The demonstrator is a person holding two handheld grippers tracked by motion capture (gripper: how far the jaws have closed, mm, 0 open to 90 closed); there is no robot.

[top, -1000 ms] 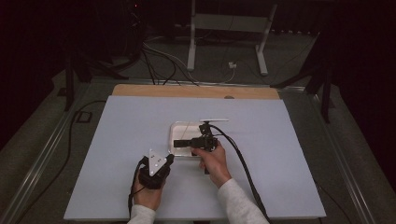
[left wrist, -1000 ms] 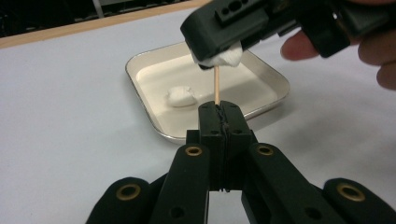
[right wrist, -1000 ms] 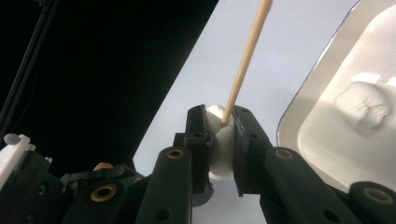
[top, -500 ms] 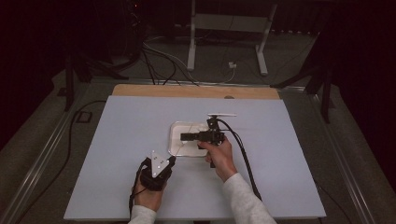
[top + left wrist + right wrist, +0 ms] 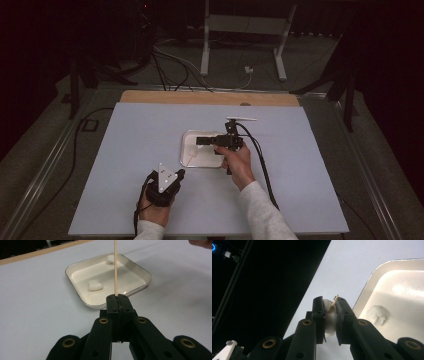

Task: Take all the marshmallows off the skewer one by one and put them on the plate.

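Black gripper links carry brass-ringed screw holes; sleeves are white.

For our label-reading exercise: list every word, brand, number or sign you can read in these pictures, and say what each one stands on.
None can be read. The white dish, the wooden stick, the marshmallow and both black hand-held grippers, left and right, carry no lettering. The grey plate on the left one bears only small dots, no text.
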